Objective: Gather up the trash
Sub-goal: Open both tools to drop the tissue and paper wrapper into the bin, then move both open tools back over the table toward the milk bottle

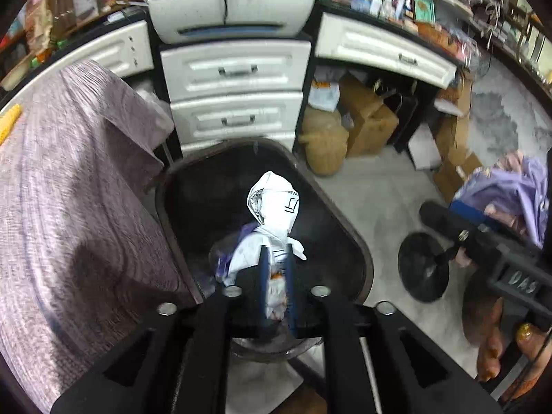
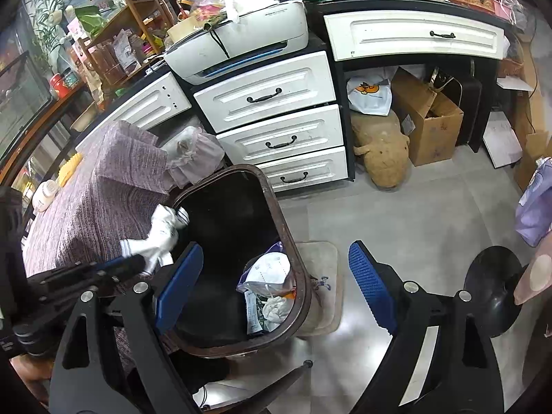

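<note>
Trash: a crumpled white wrapper (image 1: 272, 214) with black print, pinched between the left gripper (image 1: 276, 269) fingers and hanging over the open mouth of the trash bin (image 1: 358, 255).
Left gripper fingers: nearly closed, both blue pads pressed on the wrapper's lower part.
Right gripper (image 2: 276, 283): fingers spread wide, nothing between them, hovering above the bin.
Trash bin (image 2: 300, 276): one, dark brown with a rounded rim, standing on the floor just beside the cloth-covered surface (image 2: 100, 200).
Inside the bin: a small heap of white and printed wrappers (image 2: 269, 289) against the wall nearest the floor mat (image 2: 327, 276).
On the surface: one white bottle (image 2: 45, 195) and something yellow (image 2: 70, 169), well apart from the bin.
Around: a white drawer unit (image 2: 276, 120) behind the bin, with three drawers, each with one dark handle; a white printer (image 2: 241, 41) on top of it.
Under the desk: one tan stuffed toy (image 2: 383, 158), one open cardboard box (image 2: 427, 120) and one white bag (image 2: 369, 95).
Floor to the right: one black round stand base (image 2: 493, 289).
In the way: the bin mouth lies open under the wrapper.
</note>
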A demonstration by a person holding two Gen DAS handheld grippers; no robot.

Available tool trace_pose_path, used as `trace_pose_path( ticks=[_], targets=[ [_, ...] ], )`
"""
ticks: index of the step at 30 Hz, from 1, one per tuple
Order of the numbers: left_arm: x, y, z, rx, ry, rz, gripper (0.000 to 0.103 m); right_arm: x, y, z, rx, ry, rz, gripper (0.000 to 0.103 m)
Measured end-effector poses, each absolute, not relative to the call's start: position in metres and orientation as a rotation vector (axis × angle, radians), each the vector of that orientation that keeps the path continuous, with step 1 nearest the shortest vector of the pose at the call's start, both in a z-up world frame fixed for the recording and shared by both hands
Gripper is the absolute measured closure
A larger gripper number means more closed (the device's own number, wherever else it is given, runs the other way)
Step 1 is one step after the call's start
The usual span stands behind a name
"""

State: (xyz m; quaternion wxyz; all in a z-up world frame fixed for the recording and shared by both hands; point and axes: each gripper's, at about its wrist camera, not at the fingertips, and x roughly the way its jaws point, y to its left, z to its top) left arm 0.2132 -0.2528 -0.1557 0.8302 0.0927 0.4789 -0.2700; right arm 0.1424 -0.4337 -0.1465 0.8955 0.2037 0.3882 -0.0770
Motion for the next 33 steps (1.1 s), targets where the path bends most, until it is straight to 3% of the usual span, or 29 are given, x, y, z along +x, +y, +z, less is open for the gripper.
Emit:
trace_pose_path(
  ticks=[1,2,3,7,17,33],
  targets=[
    [0.213,-0.254,-0.159,0.211,1.041,-0.575,0.044,0.142,-0.434,-0.146,0.425,0.803,-0.16,0.017],
    [0.211,-0.254,-0.16,0.219,1.046,-0.57,0.033,0.142,-0.435,-0.146,0.429,0.801,-0.16,0.017],
    [0.207,-0.252,-0.159,0.215,1.031,-0.572,0.026,0.141,-0.435,-0.146,0.432,0.799,-0.16,0.017],
    [0.2,-0.25,-0.151,0.221,1.009,-0.582,0.016,0.141,-0.435,-0.148,0.441,0.804,-0.162,0.016],
    [0.176,-0.228,-0.114,0.211,0.888,-0.582,0.006,0.142,-0.431,-0.149,0.455,0.815,-0.152,0.015],
    [0.164,-0.15,-0.059,0.161,0.734,-0.499,0.006,0.176,-0.364,-0.11,0.335,0.801,0.066,0.013]
  ],
)
